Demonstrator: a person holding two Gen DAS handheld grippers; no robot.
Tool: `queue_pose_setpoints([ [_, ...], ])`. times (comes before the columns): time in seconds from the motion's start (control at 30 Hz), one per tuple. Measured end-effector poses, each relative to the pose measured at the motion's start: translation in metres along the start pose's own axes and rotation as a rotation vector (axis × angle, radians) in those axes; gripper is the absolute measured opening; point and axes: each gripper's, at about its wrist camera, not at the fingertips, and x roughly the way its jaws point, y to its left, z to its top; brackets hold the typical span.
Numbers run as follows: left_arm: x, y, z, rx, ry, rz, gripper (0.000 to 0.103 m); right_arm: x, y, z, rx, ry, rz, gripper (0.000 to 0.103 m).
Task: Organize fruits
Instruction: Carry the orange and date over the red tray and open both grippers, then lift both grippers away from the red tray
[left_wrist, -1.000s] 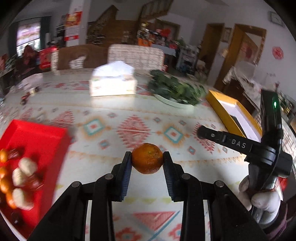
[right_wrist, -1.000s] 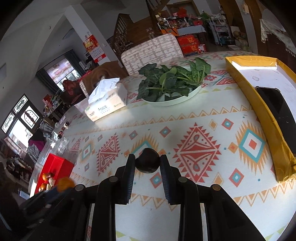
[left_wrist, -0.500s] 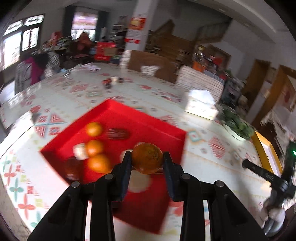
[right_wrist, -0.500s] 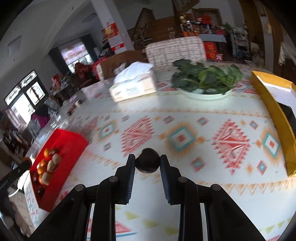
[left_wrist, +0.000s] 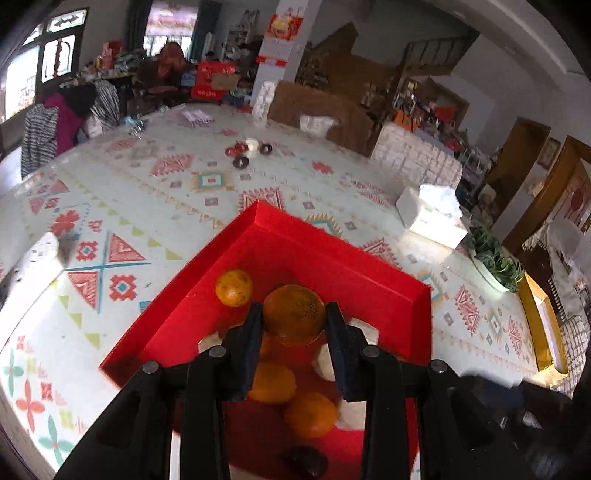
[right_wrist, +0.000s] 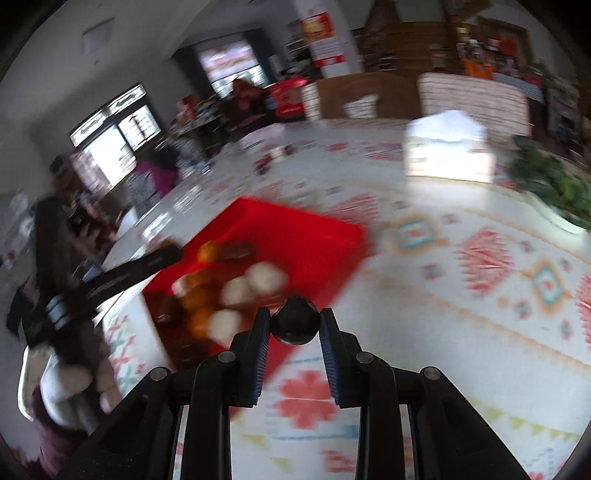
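Patterned tablecloth (left_wrist: 155, 192), cluttered room; left tongs (left_wrist: 293, 325) grip orange (left_wrist: 293, 312), right tongs (right_wrist: 294, 326) grip dark fruit (right_wrist: 295, 319).

Light: daylight from windows (left_wrist: 55, 62), glare on desk (left_wrist: 424, 254).
Blur: right view smeared throughout; left mostly sharp.
Edges: fisheye-curved, black corners.

Bench (left_wrist: 155, 192): covered with a pale cloth printed in red, teal and yellow geometric motifs. Windows (left_wrist: 55, 62) on the left wall admit bright daylight; a further lit opening (right_wrist: 231, 66) lies at the far end of the room. Chairs (left_wrist: 321, 114) stand along the far edge of the bench, one brown, one pale chequered (left_wrist: 417, 158). A white pillar (left_wrist: 280, 44) carries a red poster. Wooden stairs (left_wrist: 428, 55) rise behind the pillar. Wooden doors (left_wrist: 524, 162) line the right wall. Walls and ceiling: pale grey
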Motion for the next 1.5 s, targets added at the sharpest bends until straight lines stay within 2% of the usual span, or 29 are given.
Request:
queue_pose_setpoints([
  [0.1,0.018,0.004,0.003,0.001,0.044,-0.012,0.033,0.020,0.023,-0.004,-0.047,0.040,0.029,0.030],
  [0.27,0.035,0.009,0.006,-0.001,0.083,-0.021,0.033,0.050,0.048,-0.015,-0.119,0.103,0.013,0.030],
  [0.53,0.046,0.011,0.009,0.001,0.106,-0.018,0.033,0.062,0.052,-0.021,-0.177,0.120,-0.030,0.031],
  [0.6,0.045,0.009,0.009,0.001,0.102,-0.026,0.037,0.061,0.050,-0.021,-0.179,0.119,-0.034,0.032],
  [0.63,0.043,0.009,0.009,0.000,0.098,-0.030,0.044,0.060,0.051,-0.021,-0.177,0.119,-0.032,0.034],
  [0.67,0.041,0.008,0.010,-0.001,0.092,-0.031,0.049,0.059,0.050,-0.022,-0.175,0.118,-0.029,0.040],
  [0.7,0.038,0.007,0.010,0.000,0.080,-0.030,0.051,0.056,0.051,-0.023,-0.172,0.114,-0.030,0.045],
  [0.73,0.034,0.006,0.011,0.001,0.070,-0.029,0.052,0.055,0.051,-0.024,-0.171,0.110,-0.032,0.047],
  [0.87,0.015,-0.001,0.010,0.019,0.030,-0.020,0.055,0.046,0.047,-0.025,-0.157,0.094,-0.035,0.048],
  [0.97,-0.009,-0.012,0.005,0.056,-0.033,0.015,0.064,0.033,0.042,-0.026,-0.139,0.067,-0.044,0.048],
  [1.03,-0.027,-0.021,-0.001,0.087,-0.098,0.082,0.072,0.020,0.037,-0.030,-0.118,0.042,-0.064,0.048],
  [1.1,-0.047,-0.033,-0.010,0.113,-0.172,0.183,0.078,0.009,0.029,-0.034,-0.088,0.022,-0.074,0.050],
  [1.17,-0.068,-0.047,-0.021,0.126,-0.259,0.300,0.095,-0.002,0.019,-0.038,-0.050,0.001,-0.086,0.051],
  [1.2,-0.078,-0.054,-0.026,0.129,-0.299,0.339,0.099,-0.006,0.015,-0.040,-0.036,-0.009,-0.092,0.051],
  [1.23,-0.085,-0.057,-0.029,0.131,-0.323,0.354,0.103,-0.011,0.012,-0.043,-0.022,-0.021,-0.103,0.051],
  [1.33,-0.105,-0.073,-0.043,0.133,-0.379,0.359,0.103,-0.025,0.002,-0.049,0.022,-0.057,-0.131,0.052],
  [1.5,-0.106,-0.093,-0.059,0.162,-0.333,0.373,0.103,-0.046,-0.012,-0.064,0.097,-0.107,-0.135,0.058],
])
